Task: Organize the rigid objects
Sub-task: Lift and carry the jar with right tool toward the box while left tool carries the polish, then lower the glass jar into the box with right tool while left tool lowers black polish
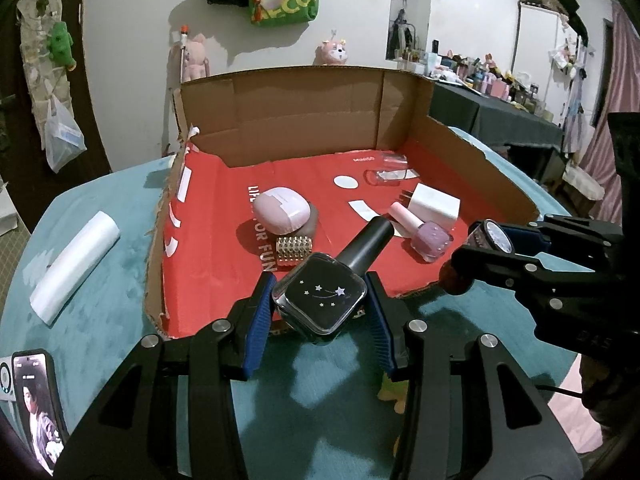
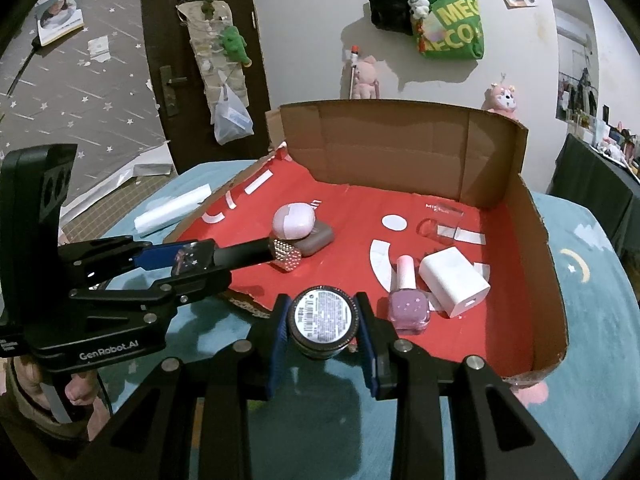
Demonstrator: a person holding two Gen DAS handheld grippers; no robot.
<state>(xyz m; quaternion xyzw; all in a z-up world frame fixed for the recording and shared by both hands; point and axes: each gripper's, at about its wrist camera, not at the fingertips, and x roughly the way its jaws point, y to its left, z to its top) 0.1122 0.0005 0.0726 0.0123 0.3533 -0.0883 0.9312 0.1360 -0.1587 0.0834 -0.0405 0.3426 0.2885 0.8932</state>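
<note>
Both grippers carry cosmetics at the box's near edge.
The left gripper (image 1: 320, 304) clamps a black bottle (image 1: 320, 292), cap pointing into the red-lined box (image 1: 400, 112); beside it, the right gripper (image 2: 322, 322) grips a round jar (image 2: 322, 314), box straight ahead.

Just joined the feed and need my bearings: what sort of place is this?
Likely a lived-in bedroom at home: plush toys along the white wall, a green tote bag hanging there, and a dark table crowded with cosmetics bottles.
</note>
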